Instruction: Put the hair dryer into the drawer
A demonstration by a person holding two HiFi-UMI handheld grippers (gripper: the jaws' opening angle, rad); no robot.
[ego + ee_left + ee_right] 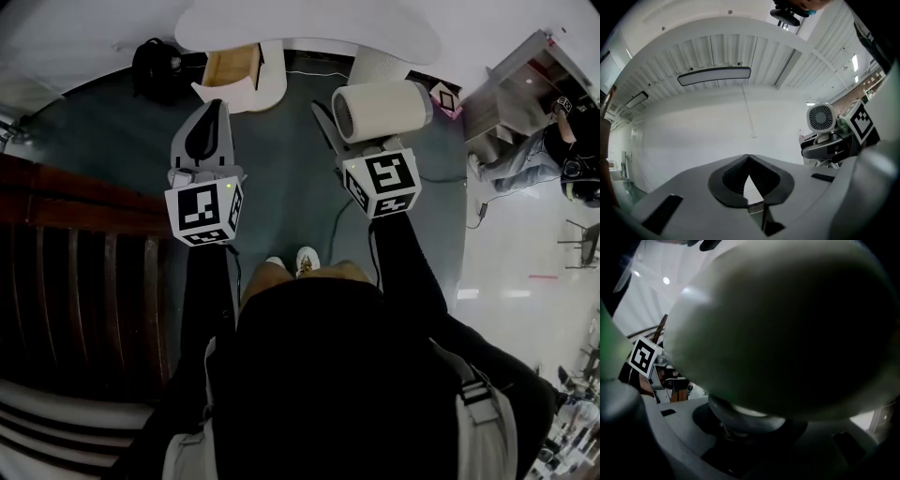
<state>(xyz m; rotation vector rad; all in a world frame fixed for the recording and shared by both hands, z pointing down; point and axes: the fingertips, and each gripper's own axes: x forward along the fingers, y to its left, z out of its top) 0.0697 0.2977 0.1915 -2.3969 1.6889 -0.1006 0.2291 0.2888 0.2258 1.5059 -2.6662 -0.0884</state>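
A white hair dryer [382,110] lies level in my right gripper [364,139], which is shut on its handle. In the right gripper view the dryer's body [787,324] fills most of the picture, and its handle [740,420] sits between the jaws of the right gripper [745,430]. The open drawer [251,62], wooden inside, sticks out of a white table [309,23] ahead of me. My left gripper [208,131] is held level beside the right one, shut with nothing in it; its tips meet in the left gripper view [749,158]. The dryer's grille [820,117] shows there at the right.
A black bag [155,67] lies on the floor left of the drawer. A white cylinder [380,66] stands under the table. A dark wooden railing [84,300] runs along the left. A person [553,141] sits at a desk at far right. Cables [339,220] trail on the grey floor.
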